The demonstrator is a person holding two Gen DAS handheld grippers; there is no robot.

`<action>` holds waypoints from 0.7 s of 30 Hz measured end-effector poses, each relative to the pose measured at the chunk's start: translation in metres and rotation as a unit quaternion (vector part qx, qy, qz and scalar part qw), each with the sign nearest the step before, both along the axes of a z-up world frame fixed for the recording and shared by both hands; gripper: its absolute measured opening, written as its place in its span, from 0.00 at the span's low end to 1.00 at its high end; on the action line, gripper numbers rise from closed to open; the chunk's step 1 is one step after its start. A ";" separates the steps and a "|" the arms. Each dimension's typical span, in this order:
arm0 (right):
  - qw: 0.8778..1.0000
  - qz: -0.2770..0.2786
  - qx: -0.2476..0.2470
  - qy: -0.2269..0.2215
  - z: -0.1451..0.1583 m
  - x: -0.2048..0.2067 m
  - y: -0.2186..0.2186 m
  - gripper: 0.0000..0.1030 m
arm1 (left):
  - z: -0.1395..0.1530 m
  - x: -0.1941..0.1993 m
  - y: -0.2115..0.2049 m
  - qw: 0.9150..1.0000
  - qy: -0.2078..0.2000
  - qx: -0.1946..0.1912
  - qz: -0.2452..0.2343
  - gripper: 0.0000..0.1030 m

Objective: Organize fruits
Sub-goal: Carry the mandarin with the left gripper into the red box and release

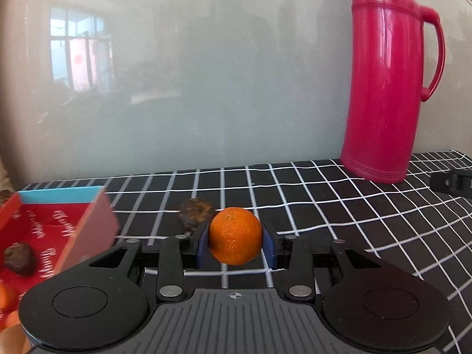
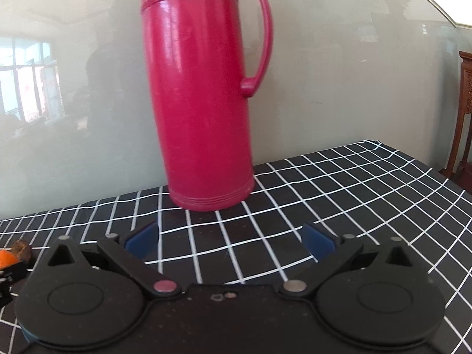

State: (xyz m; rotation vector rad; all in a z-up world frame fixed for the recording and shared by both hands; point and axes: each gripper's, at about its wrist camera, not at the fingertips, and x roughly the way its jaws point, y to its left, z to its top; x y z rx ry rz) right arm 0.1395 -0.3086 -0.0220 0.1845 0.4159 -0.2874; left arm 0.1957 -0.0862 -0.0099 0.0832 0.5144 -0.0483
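Observation:
My left gripper (image 1: 236,243) is shut on a small orange mandarin (image 1: 235,236), its blue pads pressing both sides, held a little above the black checked tablecloth (image 1: 339,206). Just behind it a brown dried fruit (image 1: 196,213) lies on the cloth. At the left a red box (image 1: 44,236) holds another dark brown fruit (image 1: 19,258) and orange fruits (image 1: 7,298) at its near corner. My right gripper (image 2: 230,242) stands open over the cloth with nothing between its blue pads. The mandarin (image 2: 6,259) and the brown fruit (image 2: 21,249) show at the far left of the right wrist view.
A tall red thermos jug (image 1: 386,82) with a handle stands at the back against a glossy grey wall; it is also right in front of the right gripper (image 2: 203,103). A small black object (image 1: 454,181) lies at the right edge. Wooden furniture (image 2: 464,118) stands beyond the table's right end.

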 end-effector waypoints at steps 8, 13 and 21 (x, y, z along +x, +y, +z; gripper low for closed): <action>0.999 0.039 -0.002 -0.004 0.007 -0.010 0.040 1.00 | 0.019 -0.043 0.049 0.999 -0.017 0.004 0.042 0.36; 0.998 0.063 0.001 -0.007 0.008 -0.015 0.068 1.00 | 0.025 -0.062 0.083 0.997 -0.026 0.003 0.074 0.36; 0.994 0.110 -0.003 -0.016 0.014 -0.026 0.122 1.00 | 0.027 -0.090 0.133 0.992 -0.032 0.004 0.123 0.36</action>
